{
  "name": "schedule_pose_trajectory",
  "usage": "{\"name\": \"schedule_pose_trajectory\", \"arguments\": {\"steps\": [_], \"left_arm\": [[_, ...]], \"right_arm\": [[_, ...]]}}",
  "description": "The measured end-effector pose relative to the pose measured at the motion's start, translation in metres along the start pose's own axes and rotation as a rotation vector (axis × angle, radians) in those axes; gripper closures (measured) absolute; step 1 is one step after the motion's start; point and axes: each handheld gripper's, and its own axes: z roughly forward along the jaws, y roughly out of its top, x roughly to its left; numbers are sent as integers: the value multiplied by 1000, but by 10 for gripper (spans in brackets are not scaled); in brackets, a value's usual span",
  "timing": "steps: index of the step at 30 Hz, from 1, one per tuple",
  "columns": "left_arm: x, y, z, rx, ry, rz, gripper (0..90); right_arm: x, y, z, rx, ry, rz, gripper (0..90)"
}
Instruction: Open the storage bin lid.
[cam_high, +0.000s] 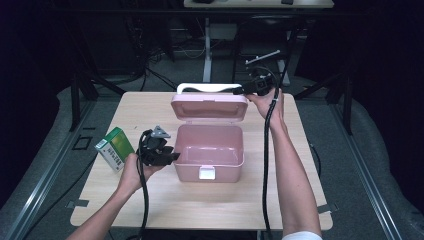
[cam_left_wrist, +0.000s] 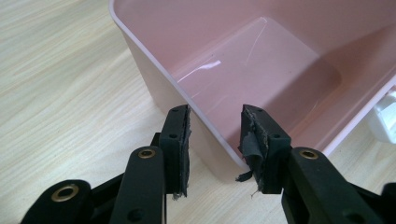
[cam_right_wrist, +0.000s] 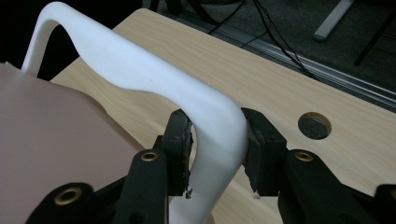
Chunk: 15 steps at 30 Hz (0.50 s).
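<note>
Currently the right claw (cam_right_wrist: 212, 149) is pinching the white handle (cam_right_wrist: 140, 79), propping the lid (cam_high: 210, 107) open; the left claw (cam_left_wrist: 215, 144) is straddling the pink box (cam_left_wrist: 261, 70) wall, steadying it on the bench (cam_high: 200, 200).

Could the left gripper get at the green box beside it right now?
Probably yes. The green box lies just left of the left gripper with bare table between, but its jaws straddle the pink bin's wall and must let go first.

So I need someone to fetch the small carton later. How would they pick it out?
On the wooden table, look left of the open pink box, just beyond the left gripper. The green carton lies there: the green thing, with a white barcoded end.
</note>
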Motion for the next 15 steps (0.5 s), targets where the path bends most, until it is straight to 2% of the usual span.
{"name": "schedule_pose_trajectory", "arguments": {"steps": [13, 15], "left_arm": [[1, 0, 0, 1, -7, -7, 625], [1, 0, 0, 0, -7, -9, 622]], "right_arm": [[-6, 3, 3, 16, -15, 21, 531], [-7, 5, 3, 16, -3, 21, 469]]}}
